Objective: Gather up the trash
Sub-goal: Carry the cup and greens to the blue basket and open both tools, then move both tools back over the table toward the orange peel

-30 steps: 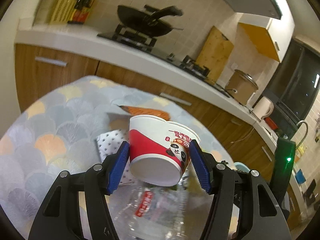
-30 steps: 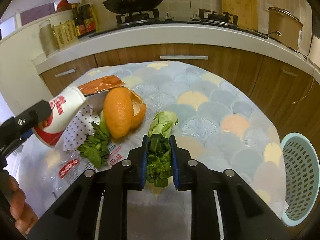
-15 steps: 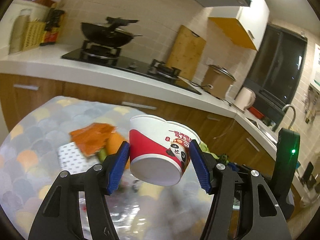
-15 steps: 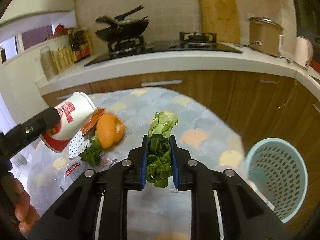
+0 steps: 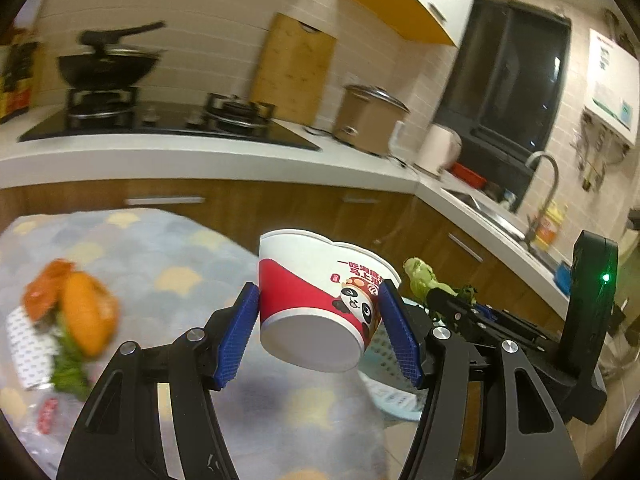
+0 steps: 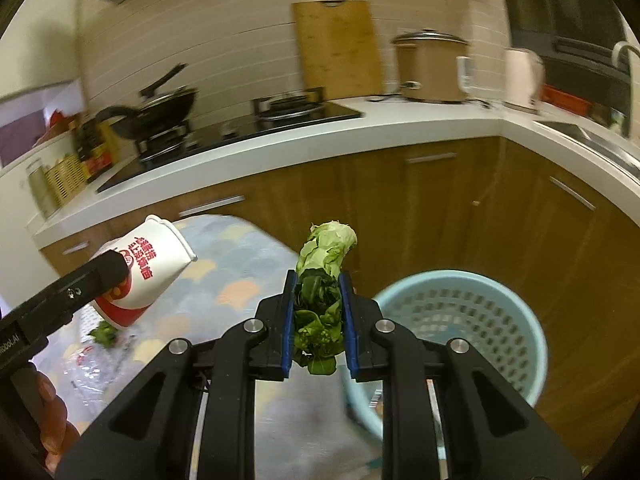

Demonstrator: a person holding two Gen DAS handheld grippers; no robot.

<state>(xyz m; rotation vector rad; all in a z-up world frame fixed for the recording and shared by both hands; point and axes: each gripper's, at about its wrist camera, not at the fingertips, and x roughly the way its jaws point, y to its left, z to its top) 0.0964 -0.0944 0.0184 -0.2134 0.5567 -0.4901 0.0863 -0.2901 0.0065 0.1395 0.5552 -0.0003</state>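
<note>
Two grippers, both loaded

Left gripper (image 5: 320, 320): spread wide, blue pads pressed on both sides of paper cup (image 5: 316, 300), tilted, bottom toward camera. Right gripper (image 6: 318, 320): nearly together, pinching leafy vegetable scrap (image 6: 320, 292), pale stem pointing up. Blue basket (image 6: 480, 312): just right of scrap, lower. Orange peel (image 5: 86, 316): far left on table (image 5: 168, 256).

Left gripper (image 5: 318, 330) holds the paper cup (image 5: 320, 300) tilted above the table (image 5: 180, 256), with the right gripper (image 6: 318, 330) just to its right, clamping the leafy vegetable (image 6: 322, 280). The basket (image 6: 460, 332) sits beyond the table's right edge. Orange peel (image 5: 86, 316) lies on the table's left. Behind, the counter (image 6: 360, 128) carries the stove (image 6: 240, 128).
</note>
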